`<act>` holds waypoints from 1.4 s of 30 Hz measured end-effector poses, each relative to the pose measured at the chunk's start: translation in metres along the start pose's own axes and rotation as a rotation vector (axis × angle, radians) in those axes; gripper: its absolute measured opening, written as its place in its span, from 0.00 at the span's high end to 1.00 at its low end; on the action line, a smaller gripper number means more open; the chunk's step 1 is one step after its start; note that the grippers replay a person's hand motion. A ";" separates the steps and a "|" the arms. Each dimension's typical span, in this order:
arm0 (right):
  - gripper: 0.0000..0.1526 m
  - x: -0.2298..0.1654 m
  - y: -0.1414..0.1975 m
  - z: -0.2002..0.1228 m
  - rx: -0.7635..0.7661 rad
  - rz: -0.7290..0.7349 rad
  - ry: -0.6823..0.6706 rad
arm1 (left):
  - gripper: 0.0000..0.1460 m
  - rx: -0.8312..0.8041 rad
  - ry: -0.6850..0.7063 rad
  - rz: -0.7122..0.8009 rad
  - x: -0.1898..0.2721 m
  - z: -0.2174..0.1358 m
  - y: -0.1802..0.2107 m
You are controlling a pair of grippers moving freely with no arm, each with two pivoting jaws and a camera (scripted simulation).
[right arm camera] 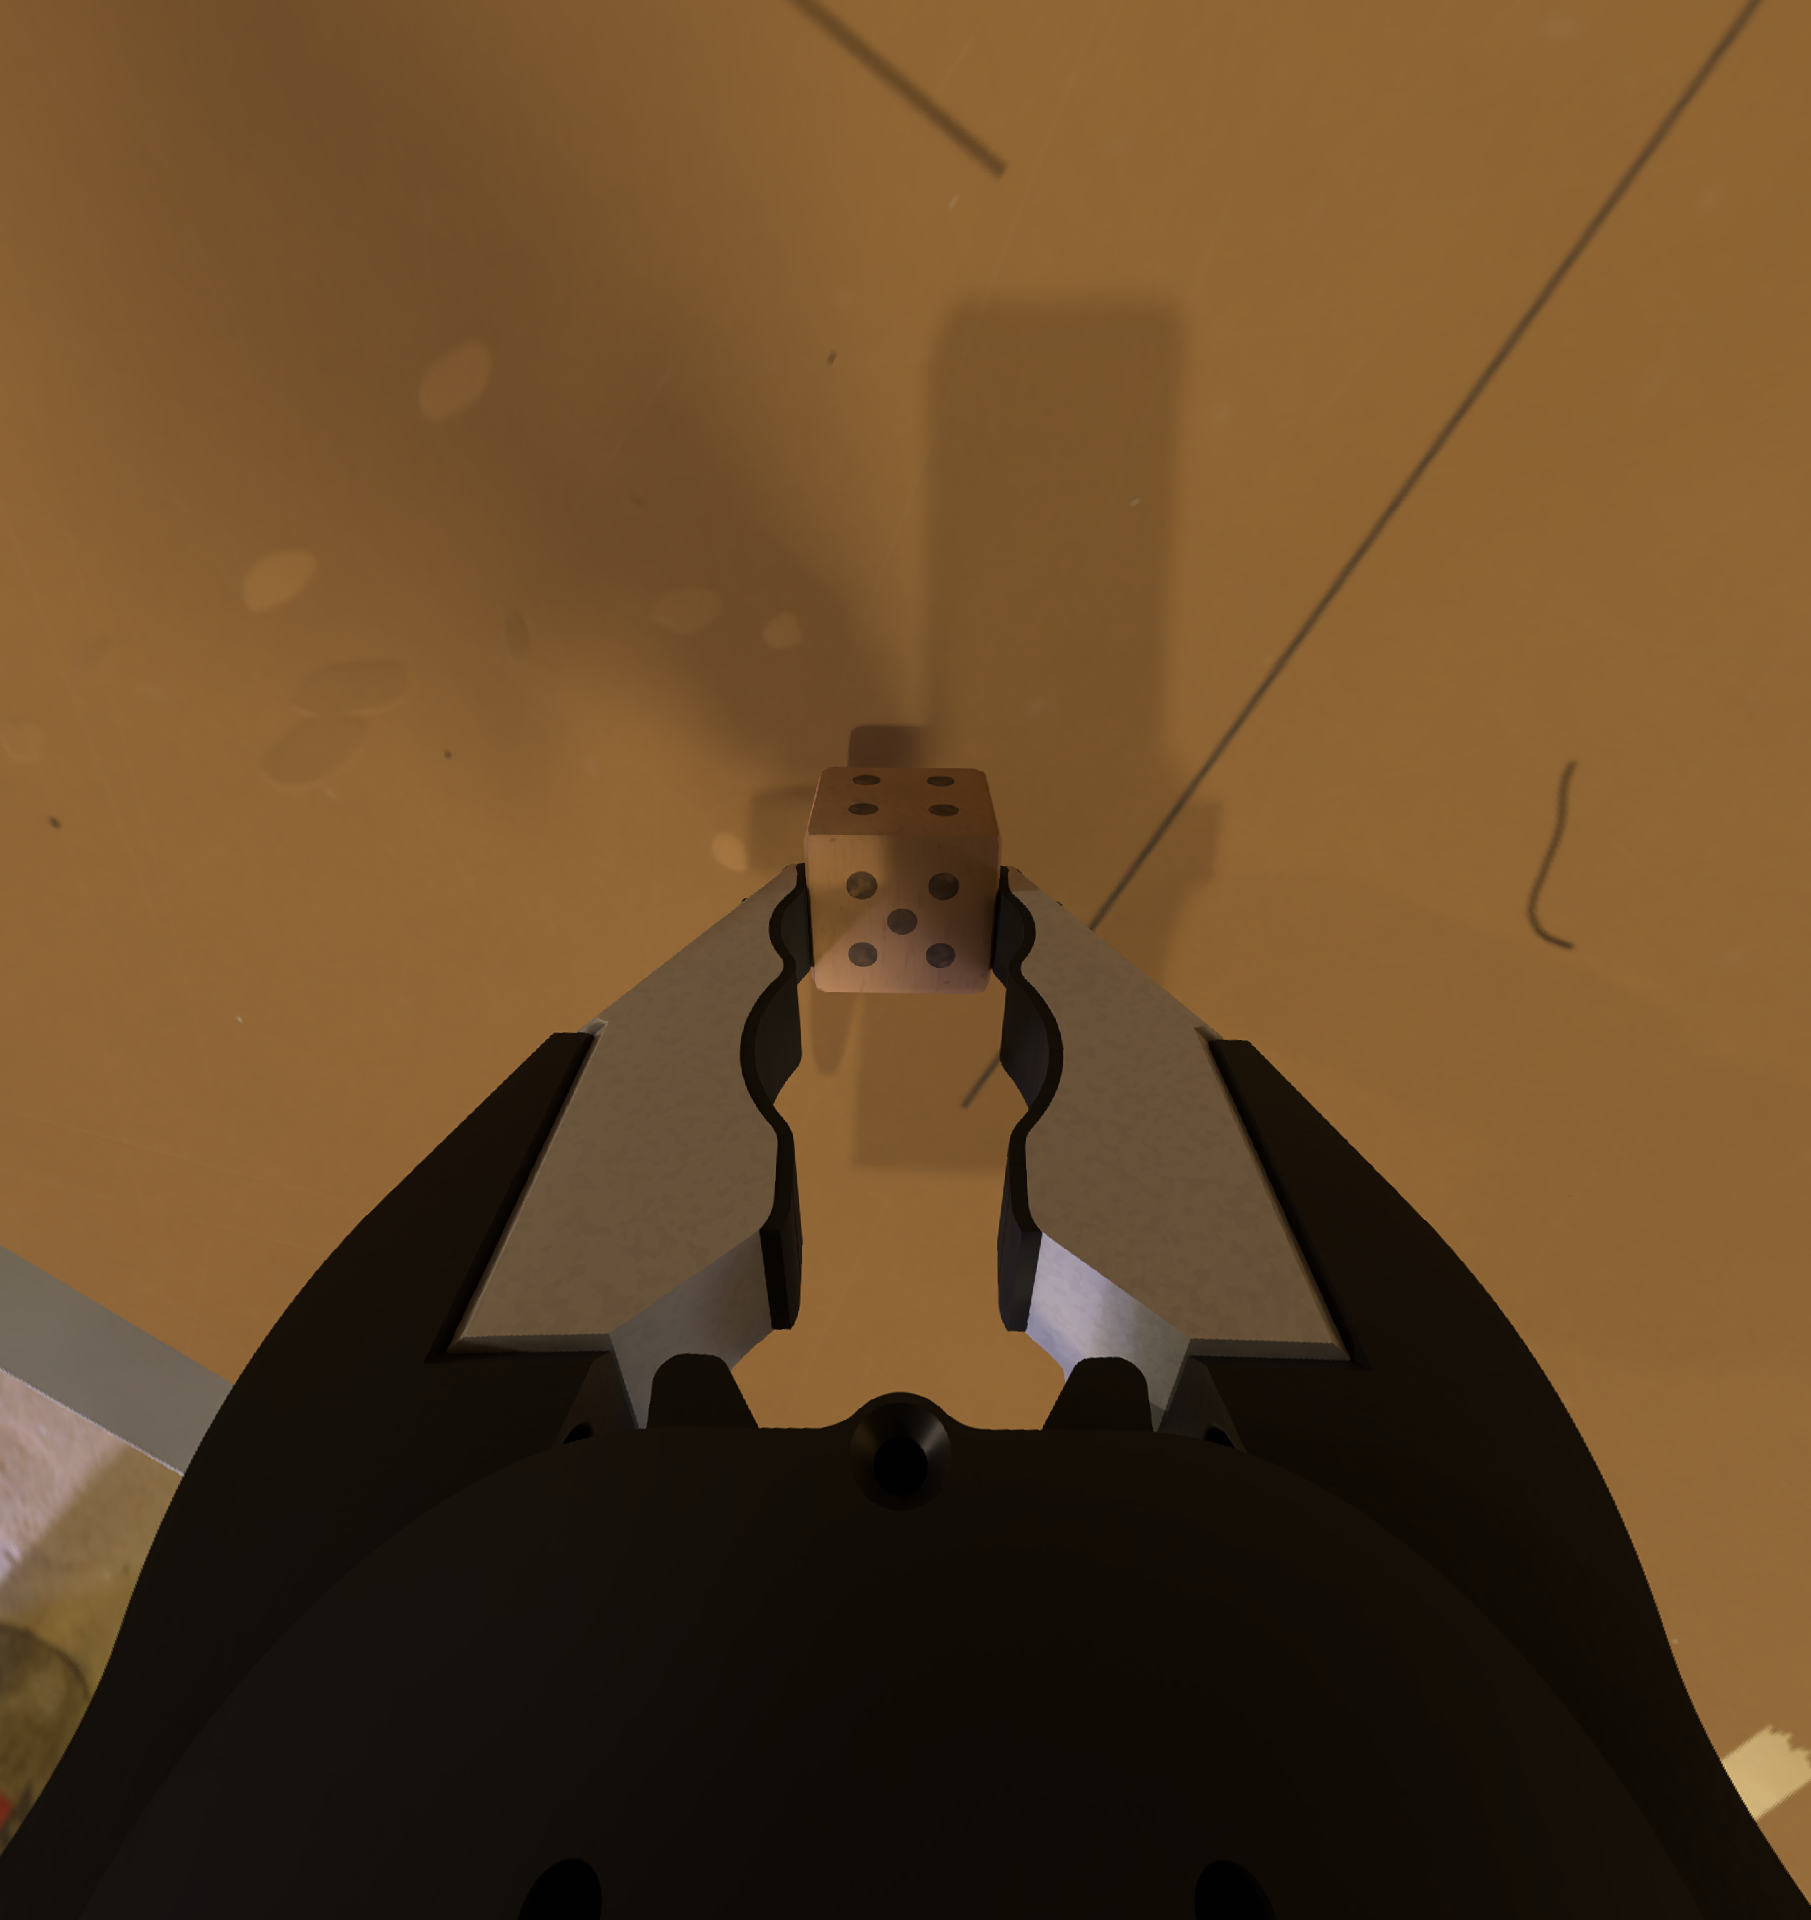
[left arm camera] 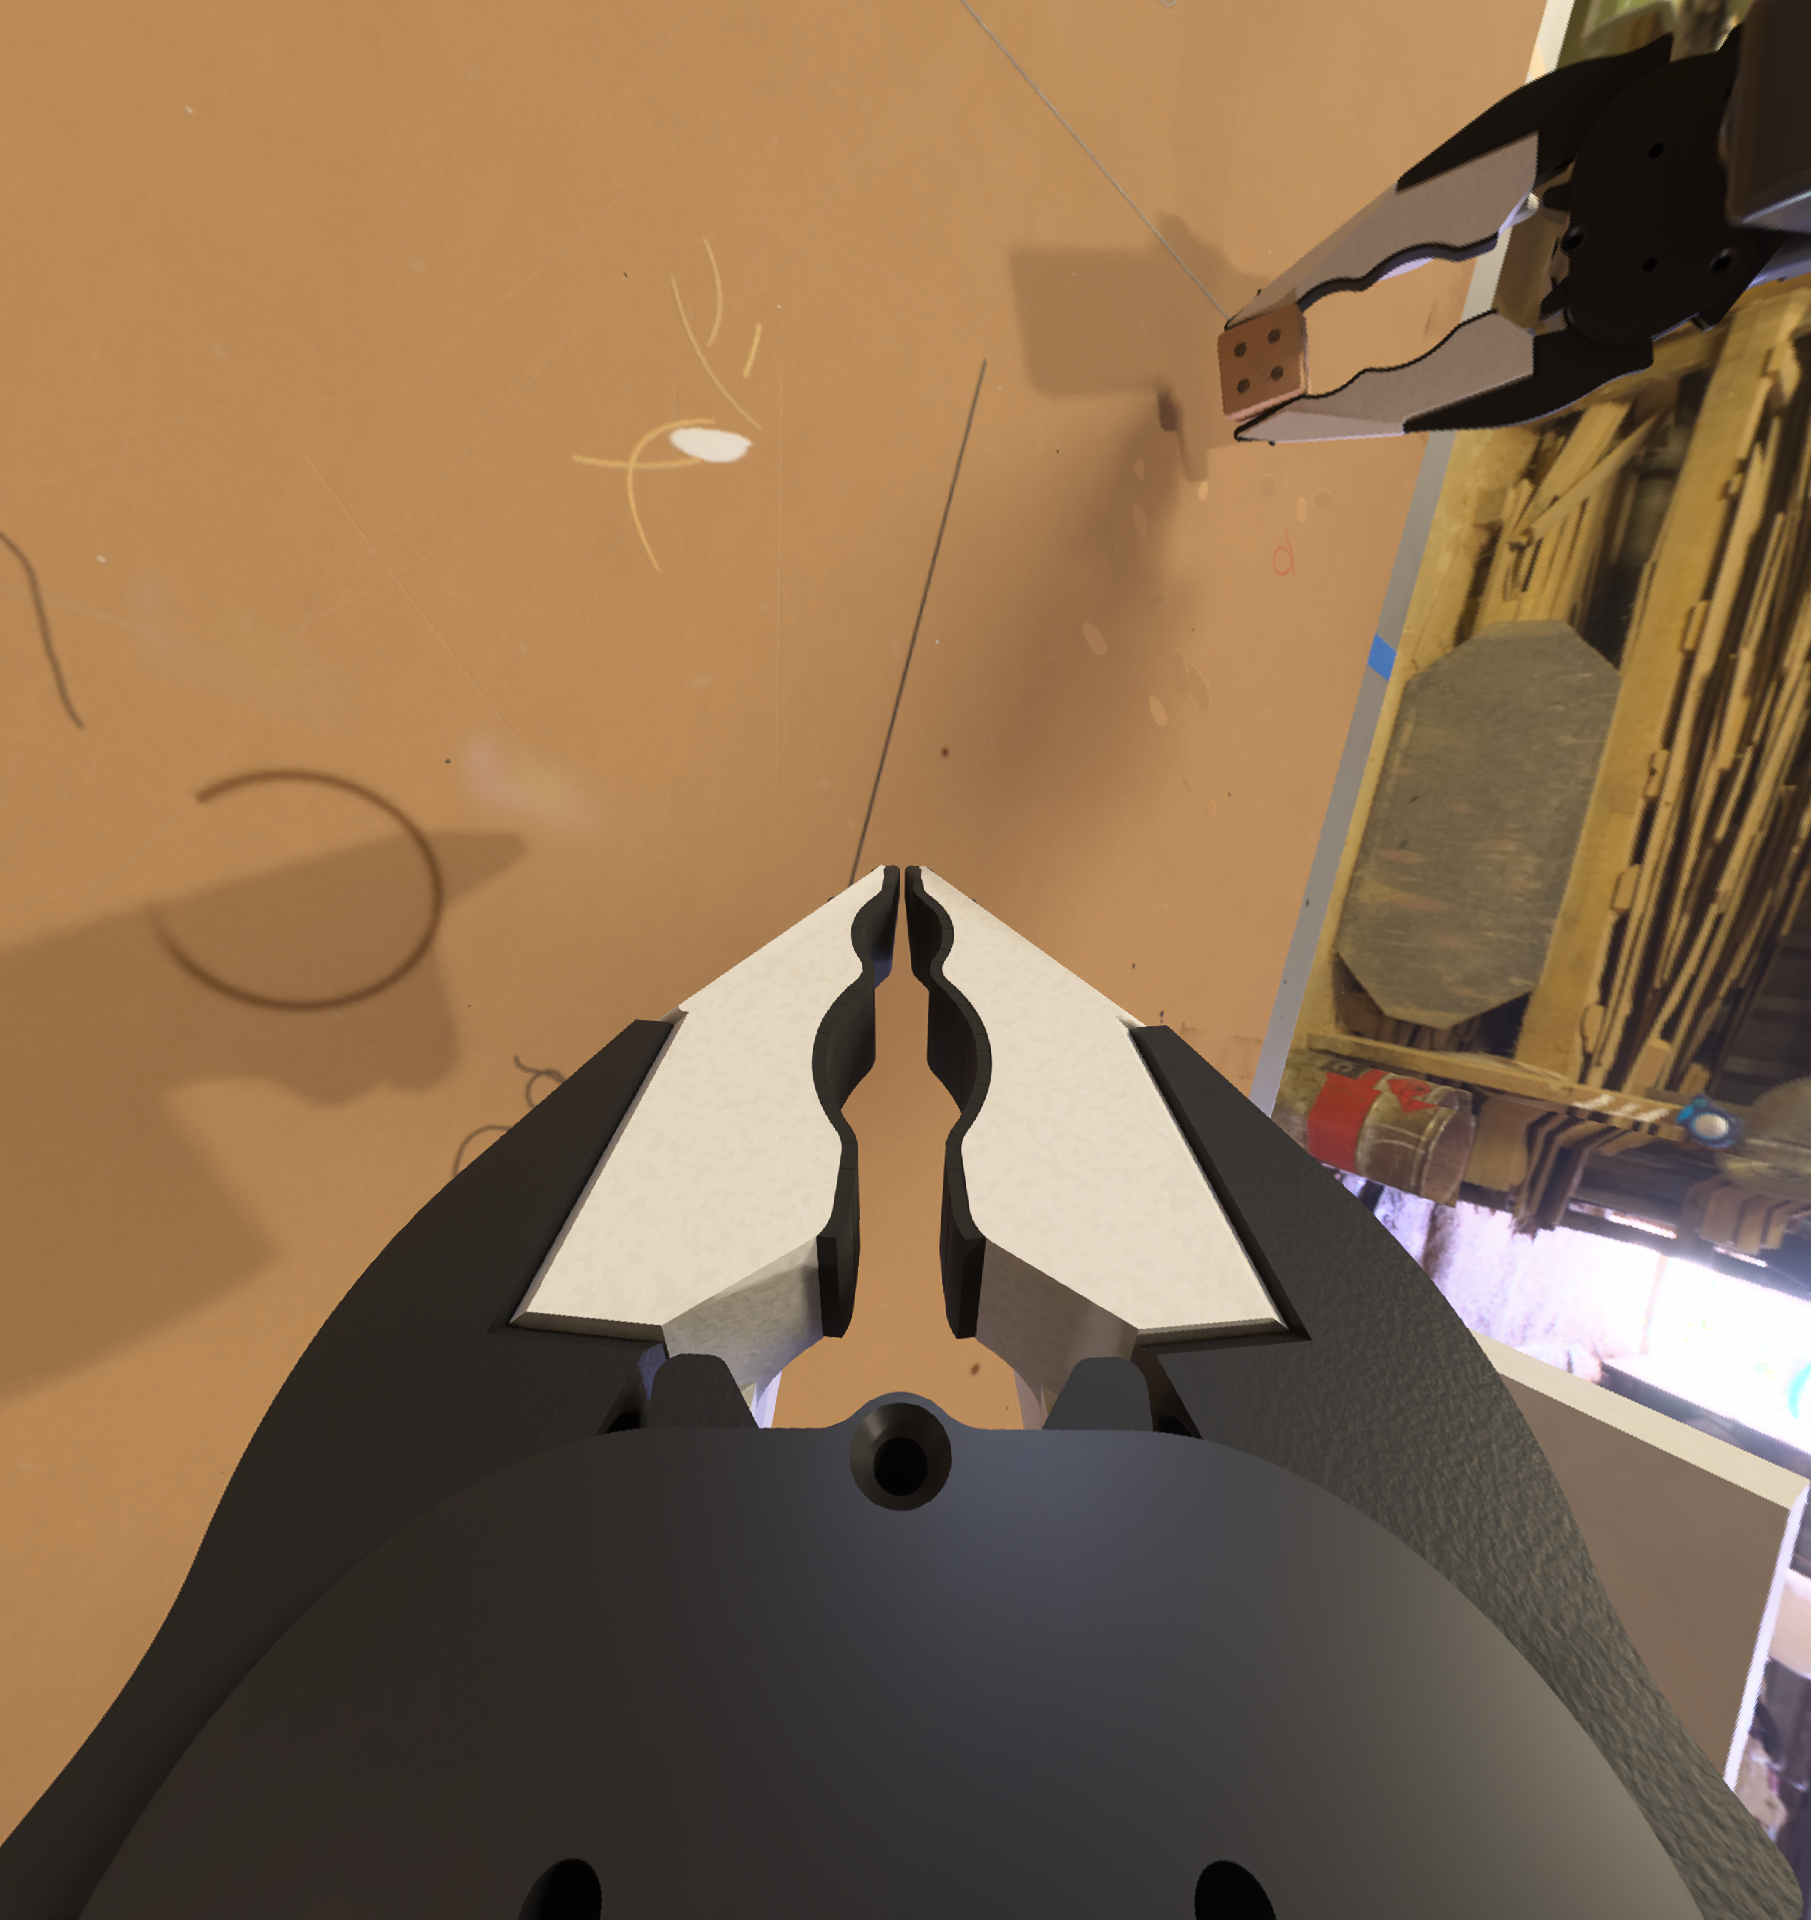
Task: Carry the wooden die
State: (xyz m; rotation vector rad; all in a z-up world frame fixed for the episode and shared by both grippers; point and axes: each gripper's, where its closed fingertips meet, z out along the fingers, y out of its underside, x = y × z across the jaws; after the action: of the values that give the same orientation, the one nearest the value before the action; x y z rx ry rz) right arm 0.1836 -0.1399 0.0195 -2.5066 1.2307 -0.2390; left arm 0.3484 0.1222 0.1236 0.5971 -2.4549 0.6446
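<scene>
Now, right gripper (right arm camera: 901, 914): it is clamping the wooden die (right arm camera: 901, 925) between its two fingertips, with one pad (right arm camera: 797, 925) pressing on each side face of the cube.
Die position: it is sitting at the very tip of the fingers, raised clear of the brown tabletop (right arm camera: 361, 935) and casting its shadow on the surface below.
Die faces: in the right wrist view a five-dot face is looking back at the camera and a four-dot face is showing on top.
Left gripper (left arm camera: 899, 883): it is holding nothing, its fingertips pinched nearly together with only a thin slit between them, pointing at bare tabletop (left arm camera: 361, 416).
View from the left: the right gripper (left arm camera: 1256, 366) is showing in the upper right corner, gripping the die (left arm camera: 1262, 364) above the table, with a four-dot face turned toward this camera.
Spacing: the two grippers are hanging well apart.
Tabletop marks: a dark curved ring (left arm camera: 309, 894), a thin straight dark line (left arm camera: 922, 623) and pale scratches around a white spot (left arm camera: 709, 445) are showing on the surface.
Table edge: it is running along the right side of the left view, with stacked wooden boards (left arm camera: 1659, 675) lying beyond it.
</scene>
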 end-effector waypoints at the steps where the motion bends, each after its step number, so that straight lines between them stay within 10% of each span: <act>1: 0.78 0.002 -0.004 -0.004 0.026 0.017 0.001 | 0.99 -0.001 0.009 -0.003 0.000 0.000 0.000; 19: 0.78 0.009 -0.087 -0.124 0.385 -0.052 0.059 | 0.98 -0.009 0.035 -0.019 0.003 0.003 0.000; 34: 0.78 0.027 0.007 -0.043 0.477 0.206 -0.146 | 1.00 0.005 0.034 -0.054 -0.006 0.001 -0.001; 42: 0.78 0.023 0.032 -0.011 0.243 0.108 -0.099 | 1.00 -0.008 0.023 -0.059 -0.009 0.007 -0.003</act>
State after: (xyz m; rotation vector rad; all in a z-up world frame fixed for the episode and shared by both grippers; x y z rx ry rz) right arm 0.1712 -0.1788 0.0185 -2.2117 1.2146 -0.2206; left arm 0.3539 0.1187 0.1144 0.6534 -2.4081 0.6145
